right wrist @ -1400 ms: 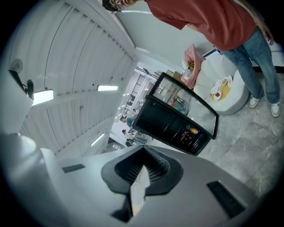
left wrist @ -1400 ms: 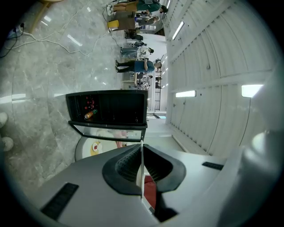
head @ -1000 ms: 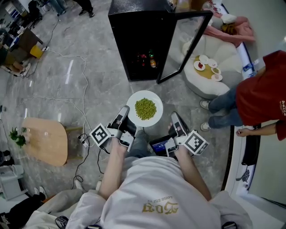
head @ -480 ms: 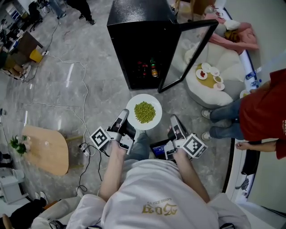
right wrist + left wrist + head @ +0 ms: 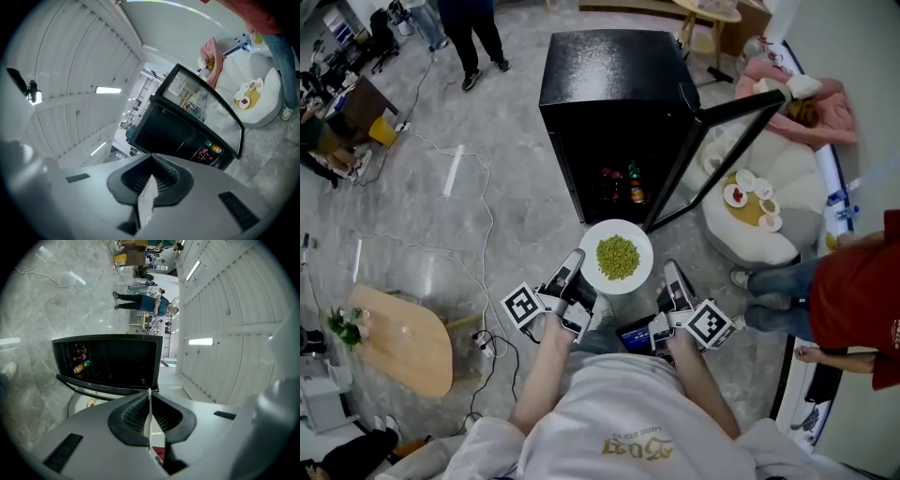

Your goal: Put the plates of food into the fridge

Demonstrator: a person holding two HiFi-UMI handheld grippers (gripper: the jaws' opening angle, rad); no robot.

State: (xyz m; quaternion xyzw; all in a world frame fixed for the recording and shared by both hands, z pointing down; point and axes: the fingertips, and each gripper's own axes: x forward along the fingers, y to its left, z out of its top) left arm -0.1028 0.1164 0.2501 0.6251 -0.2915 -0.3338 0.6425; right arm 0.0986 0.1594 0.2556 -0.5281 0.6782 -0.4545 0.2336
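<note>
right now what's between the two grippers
The plate of peas, its rim in the left gripper and right gripper; head view shows it.

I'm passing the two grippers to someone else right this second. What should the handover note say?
Left gripper: shut on the left rim of the plate of peas.
Right gripper: shut on the right rim of the same plate.
The plate is held level in front of the fridge. The fridge door is open, with bottles on a shelf inside.
Done: plate lifted and brought to the fridge.
Left: slide it onto a shelf and release. More small dishes wait on the white seat at the right.
</note>
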